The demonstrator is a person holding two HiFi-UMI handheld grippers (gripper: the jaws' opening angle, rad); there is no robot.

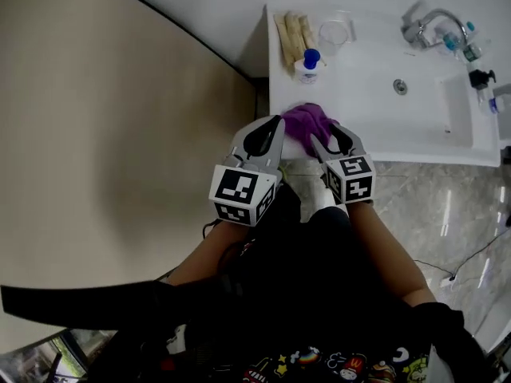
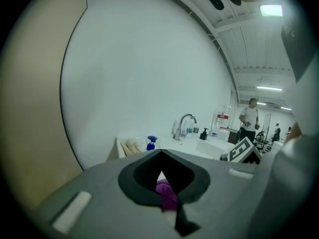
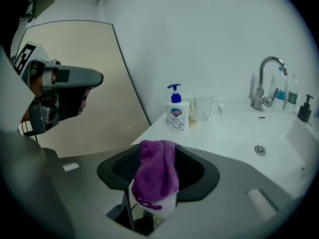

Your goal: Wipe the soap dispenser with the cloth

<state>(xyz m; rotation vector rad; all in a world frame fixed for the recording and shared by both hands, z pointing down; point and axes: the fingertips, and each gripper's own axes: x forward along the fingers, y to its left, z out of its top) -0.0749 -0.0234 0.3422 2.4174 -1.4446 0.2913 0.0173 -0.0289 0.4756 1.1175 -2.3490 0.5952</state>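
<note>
The soap dispenser [image 1: 308, 65], a white bottle with a blue pump, stands upright at the back left of the white counter [image 1: 359, 126]; it also shows as the dispenser [image 3: 177, 113] and, small, as the dispenser [image 2: 151, 143]. My right gripper [image 1: 313, 138] [image 3: 157, 144] is shut on a purple cloth [image 1: 305, 120] [image 3: 157, 176], which hangs down between its jaws over the counter's front edge. My left gripper [image 1: 279, 120] [image 2: 160, 153] is just left of it with its jaws together. A bit of purple cloth [image 2: 167, 195] shows through their gap. Both are short of the dispenser.
Rolled beige towels [image 1: 292, 37] and a clear glass [image 1: 335, 32] stand behind the dispenser. The basin with its drain [image 1: 400, 86], a chrome faucet [image 1: 427, 24] and a black pump bottle [image 1: 481, 78] are to the right. A person [image 2: 247, 118] stands far off.
</note>
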